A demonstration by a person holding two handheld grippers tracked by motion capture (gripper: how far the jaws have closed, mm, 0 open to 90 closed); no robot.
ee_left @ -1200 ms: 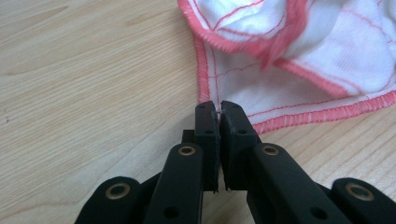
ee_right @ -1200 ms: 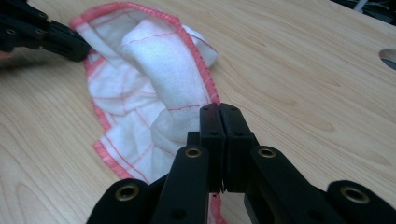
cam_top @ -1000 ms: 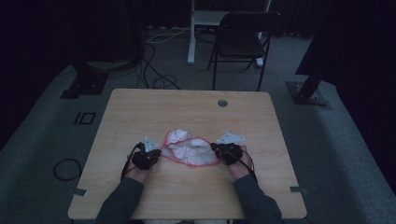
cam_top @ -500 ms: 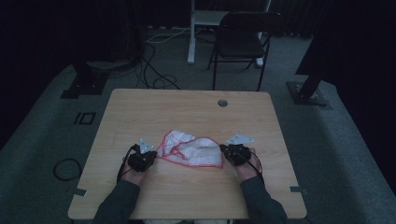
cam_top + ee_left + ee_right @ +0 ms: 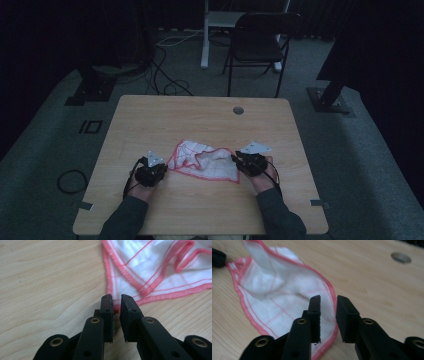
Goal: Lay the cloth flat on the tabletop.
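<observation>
Right now a white cloth (image 5: 204, 161) with a red stitched edge lies rumpled on the near half of the wooden table (image 5: 200, 115), between the two hands. The left gripper (image 5: 159, 168) sits at the cloth's left corner and the right gripper (image 5: 239, 161) at its right edge.

Both sets of jaws have just been opening. In the left gripper view the left gripper (image 5: 116, 305) shows a narrow gap between its pads, with the red hem of the cloth (image 5: 155, 267) lying in that gap but no longer pinched. In the right gripper view the right gripper (image 5: 328, 305) stands a little wider, and the cloth (image 5: 279, 297) with its hem runs under and between the jaws without being pressed. Neither grips the cloth at present.

The cloth looks thin, light and quite limp: one flap stands up in a soft fold near the middle, and the rest sags flat on the wood. It should drape and bunch rather than hold any shape, and it will likely slide easily over the smooth table. The thick red hem seems the surest hold, taken at a corner, since the stitching gives the pads something firmer to bite. Taking two corners of one side together would probably keep it spread.
</observation>
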